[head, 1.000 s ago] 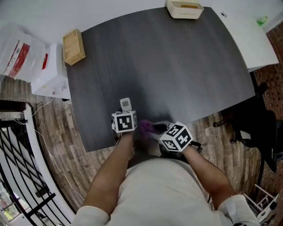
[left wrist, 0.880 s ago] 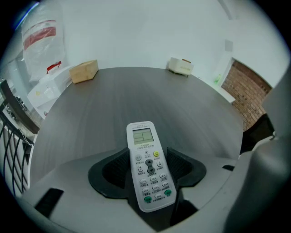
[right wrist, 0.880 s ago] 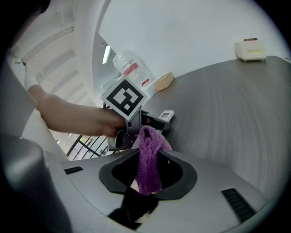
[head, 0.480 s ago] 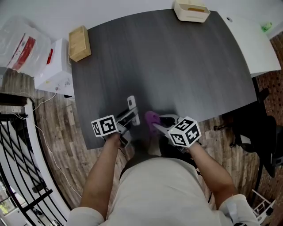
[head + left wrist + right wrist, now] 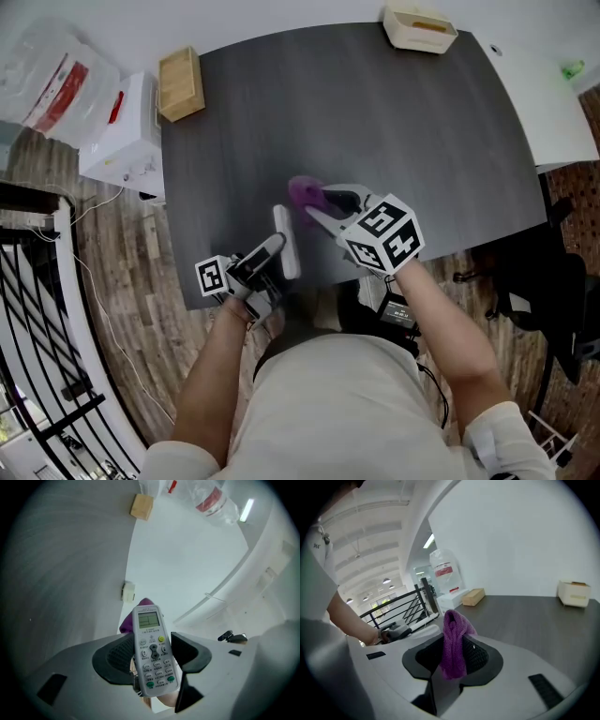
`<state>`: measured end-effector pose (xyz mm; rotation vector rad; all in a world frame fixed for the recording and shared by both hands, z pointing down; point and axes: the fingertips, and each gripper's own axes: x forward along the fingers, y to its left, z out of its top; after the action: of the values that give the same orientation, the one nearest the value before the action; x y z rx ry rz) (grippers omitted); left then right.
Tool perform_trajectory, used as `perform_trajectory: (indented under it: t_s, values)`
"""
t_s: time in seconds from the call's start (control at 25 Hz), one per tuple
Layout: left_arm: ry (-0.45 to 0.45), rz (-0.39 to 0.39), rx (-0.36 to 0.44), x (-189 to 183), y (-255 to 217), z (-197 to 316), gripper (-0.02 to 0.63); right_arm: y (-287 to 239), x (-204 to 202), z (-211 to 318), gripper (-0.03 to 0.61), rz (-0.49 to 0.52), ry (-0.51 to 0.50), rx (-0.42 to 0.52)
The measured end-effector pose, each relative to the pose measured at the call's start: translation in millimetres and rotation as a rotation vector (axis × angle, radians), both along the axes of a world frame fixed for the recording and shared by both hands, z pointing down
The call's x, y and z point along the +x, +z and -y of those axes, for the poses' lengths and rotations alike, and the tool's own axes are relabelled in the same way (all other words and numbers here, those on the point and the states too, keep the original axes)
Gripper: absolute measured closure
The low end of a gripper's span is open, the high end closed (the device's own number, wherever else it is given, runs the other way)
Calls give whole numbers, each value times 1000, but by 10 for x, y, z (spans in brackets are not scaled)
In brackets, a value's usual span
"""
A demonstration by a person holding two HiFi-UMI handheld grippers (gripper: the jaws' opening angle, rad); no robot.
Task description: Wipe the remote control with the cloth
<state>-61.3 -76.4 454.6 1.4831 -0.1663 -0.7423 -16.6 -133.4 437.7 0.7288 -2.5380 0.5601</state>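
The white remote control (image 5: 284, 242) is lifted off the dark table (image 5: 394, 122), held near its front edge. My left gripper (image 5: 275, 253) is shut on it; its jaws have just been closing with the remote between them. In the left gripper view the remote (image 5: 147, 620) stands upright between the pads of the left gripper (image 5: 153, 656), buttons and screen facing the camera. The purple cloth (image 5: 302, 190) hangs bunched from my right gripper (image 5: 315, 201), just beyond the remote's far end. In the right gripper view the cloth (image 5: 453, 630) droops between the jaws of the right gripper (image 5: 452, 657), which are shut on it.
A wooden box (image 5: 181, 82) sits at the table's far left corner and a beige tray (image 5: 419, 26) at its far edge. A white box (image 5: 122, 131) and a plastic bag (image 5: 52, 80) stand left of the table. A black railing (image 5: 37, 356) lies at lower left, a black chair (image 5: 548, 272) at right.
The left gripper has taken the remote off the table, rolled over and drawn back to the lower left. The right gripper has carried the cloth out over the table, beyond the remote.
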Motion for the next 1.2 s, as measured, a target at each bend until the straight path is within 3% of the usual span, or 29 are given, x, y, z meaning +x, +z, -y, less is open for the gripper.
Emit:
perform_trajectory:
  t_s: [0.2,0.44,0.76,1.2]
  values:
    - [12,20,15,-11,-37,-23,371,-163,-349,-162,463,-22,-143,117]
    - [-53,7,8,-137,-42,37,378,-183,-454,-460,468,1,-210,102]
    - [-67,14,22,-107,-63,34,382,-201,-349,-579,468,32,-201,56]
    - [-169,70,-9,-267,40,114,383,-216,-218,-938,468,53,-187,35]
